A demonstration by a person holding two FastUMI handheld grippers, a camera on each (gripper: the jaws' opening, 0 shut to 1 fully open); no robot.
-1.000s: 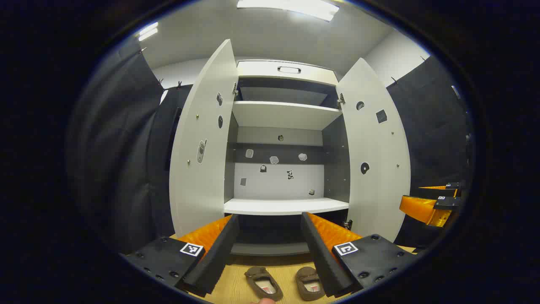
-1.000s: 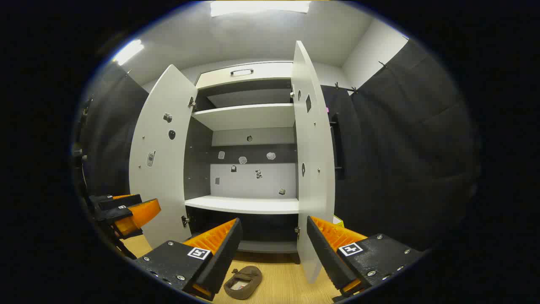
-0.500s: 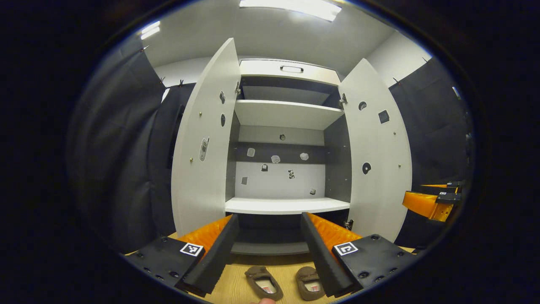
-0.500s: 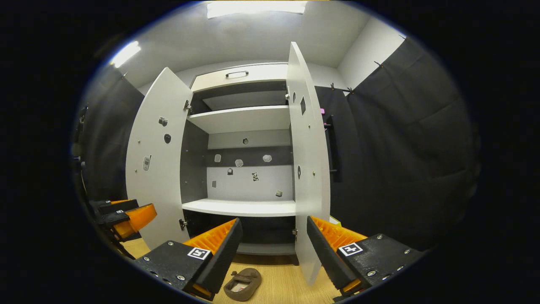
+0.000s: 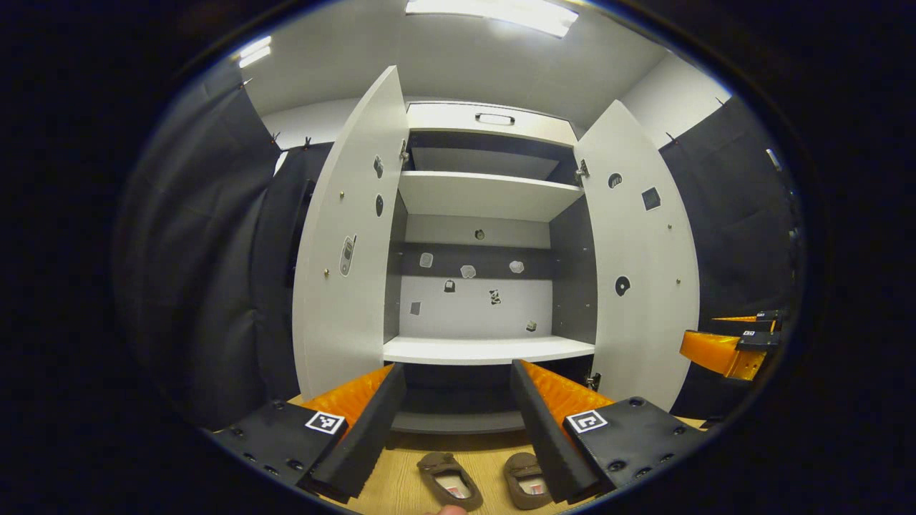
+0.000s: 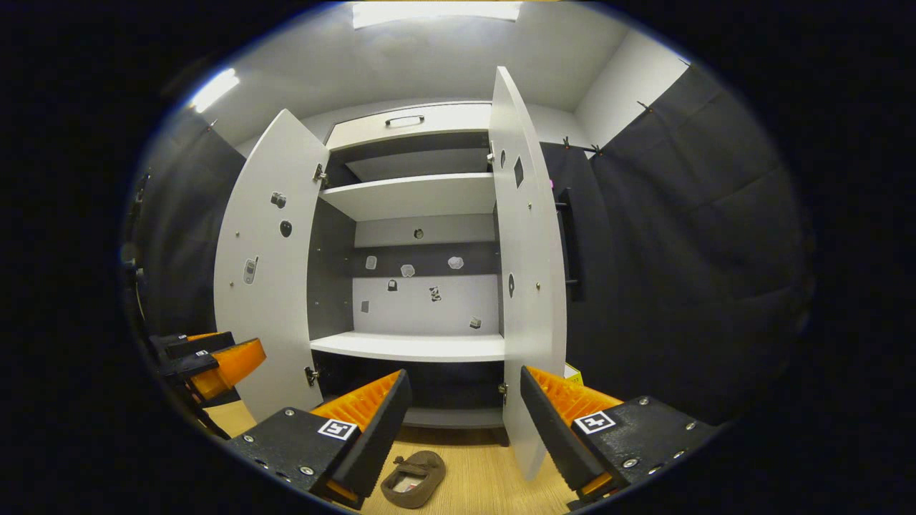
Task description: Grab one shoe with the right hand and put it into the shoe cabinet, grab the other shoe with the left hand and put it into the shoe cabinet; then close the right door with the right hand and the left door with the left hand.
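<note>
Both your grippers, left and right, gape empty. Nothing is grabbed yet: two brown slippers lie on the wooden floor before the open shoe cabinet. Lower your right gripper onto one.

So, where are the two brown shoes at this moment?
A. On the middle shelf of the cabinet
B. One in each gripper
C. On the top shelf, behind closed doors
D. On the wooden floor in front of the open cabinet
D: in the left gripper view both shoes lie side by side on the wooden floor before the open cabinet, whose shelves are bare.
</note>
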